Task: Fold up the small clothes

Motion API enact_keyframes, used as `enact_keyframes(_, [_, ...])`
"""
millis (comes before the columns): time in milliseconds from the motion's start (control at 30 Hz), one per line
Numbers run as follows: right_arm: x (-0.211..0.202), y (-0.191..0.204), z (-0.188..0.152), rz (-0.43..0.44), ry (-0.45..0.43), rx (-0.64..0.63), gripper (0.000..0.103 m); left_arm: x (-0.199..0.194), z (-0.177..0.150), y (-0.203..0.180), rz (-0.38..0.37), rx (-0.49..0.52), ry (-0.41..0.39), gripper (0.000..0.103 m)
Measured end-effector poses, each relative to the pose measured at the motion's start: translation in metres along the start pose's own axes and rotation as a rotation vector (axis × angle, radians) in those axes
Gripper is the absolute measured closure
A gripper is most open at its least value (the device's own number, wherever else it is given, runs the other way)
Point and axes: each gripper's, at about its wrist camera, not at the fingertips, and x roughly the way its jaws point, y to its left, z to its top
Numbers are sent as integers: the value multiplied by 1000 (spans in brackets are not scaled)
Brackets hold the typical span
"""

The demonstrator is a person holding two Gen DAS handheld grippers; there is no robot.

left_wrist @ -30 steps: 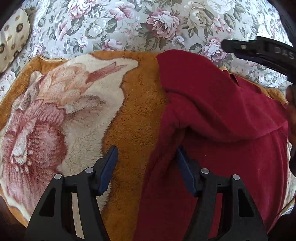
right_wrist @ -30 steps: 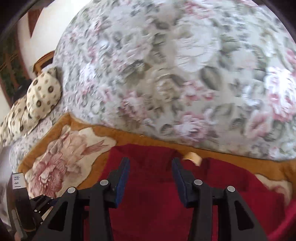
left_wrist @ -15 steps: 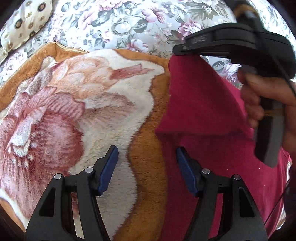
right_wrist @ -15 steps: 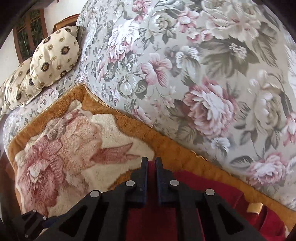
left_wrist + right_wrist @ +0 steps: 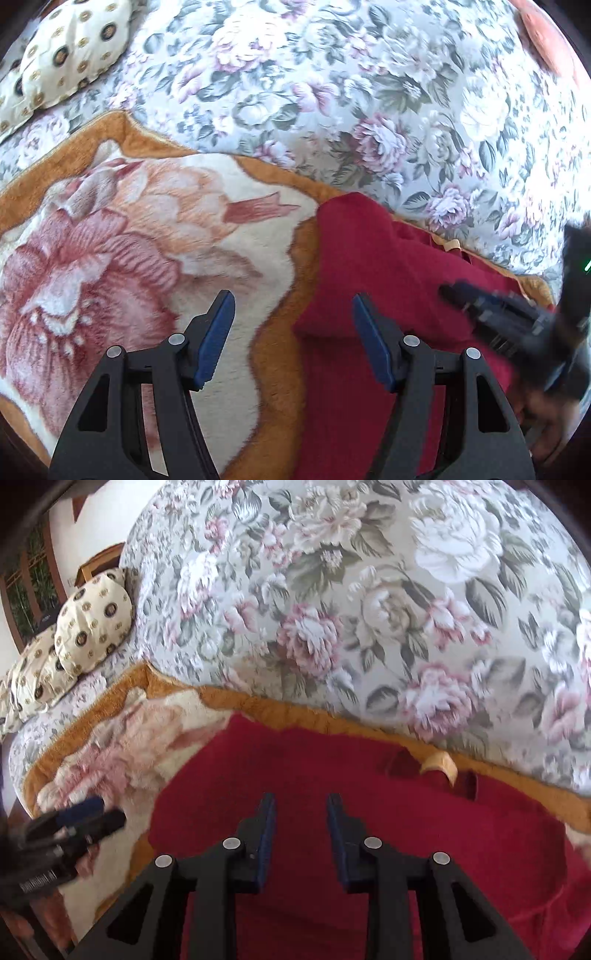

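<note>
Fleece is what we are folding: a dark red garment (image 5: pixel 332 786) lying on the orange floral blanket (image 5: pixel 147 258) spread over the sofa seat, its far edge close against the flowered backrest (image 5: pixel 369 609). In the left wrist view a flap of it is doubled over on itself, with a soft step where the layers meet. Our left tool (image 5: pixel 293 336) has its fingers spread wide, straddling the garment's left edge and holding nothing; one pad sits over the blanket, the other over the red cloth. Our right tool (image 5: pixel 301 834) is parted too, a narrower gap, above the middle of the garment, empty.

We judge the main risk to be the pile: if the left tool closes low, it could pinch the blanket along with the fleece and drag both. The doubled flap is thick and springy, so with nothing holding it, it may spring open. A tan label (image 5: pixel 439 764) near the collar marks bunched cloth there, likely to leave the fold crooked. The spotted cushion (image 5: pixel 92 627) lies well apart.
</note>
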Motion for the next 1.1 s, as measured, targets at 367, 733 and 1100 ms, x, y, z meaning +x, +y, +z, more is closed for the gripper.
enact_keyframes(367, [-86,-126,-43,-330,-110,348,66,49,-1,-22,71,36,154,36])
enact_keyframes(733, [-117,-156,-50,-263,-178,450,95,44,1,-21,45,32,160,36])
enact_keyframes(1100, [-124,-169,-73,-421,-128,503,85,16,7,-24,45,54,47,36])
